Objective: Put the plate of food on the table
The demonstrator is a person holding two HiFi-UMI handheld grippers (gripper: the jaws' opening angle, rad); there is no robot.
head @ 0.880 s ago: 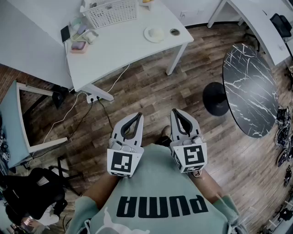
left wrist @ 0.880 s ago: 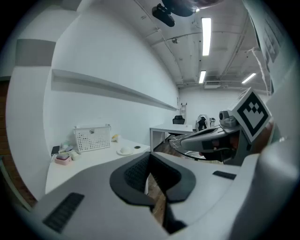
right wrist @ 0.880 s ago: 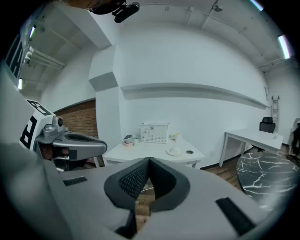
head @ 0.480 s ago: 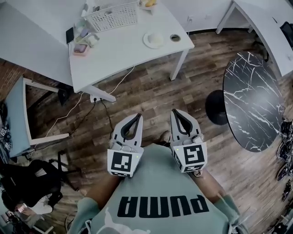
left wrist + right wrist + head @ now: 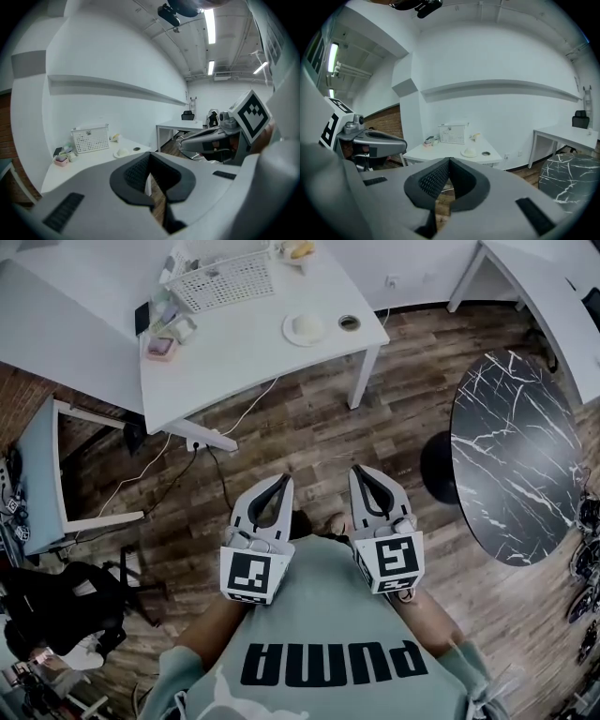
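Note:
A white plate of pale food [image 5: 306,329] rests on the white table [image 5: 244,357] far ahead of me; it also shows as the plate [image 5: 122,153] in the left gripper view and the plate [image 5: 468,152] in the right gripper view. My left gripper [image 5: 282,478] is held close to my chest over the wooden floor, shut with nothing in it. My right gripper [image 5: 357,470] is beside it, also shut and empty. Both are well short of the table.
On the table stand a white perforated basket [image 5: 225,279], a small dark-rimmed cup [image 5: 349,322], a pink box [image 5: 159,346] and a yellow item [image 5: 298,249]. A black marble round table [image 5: 514,451] is to the right. A cable and power strip [image 5: 206,439] lie on the floor.
The view has shifted slightly, and the white table now sits a little further left and higher in the head view. Both grippers stay shut in the same place before my chest.

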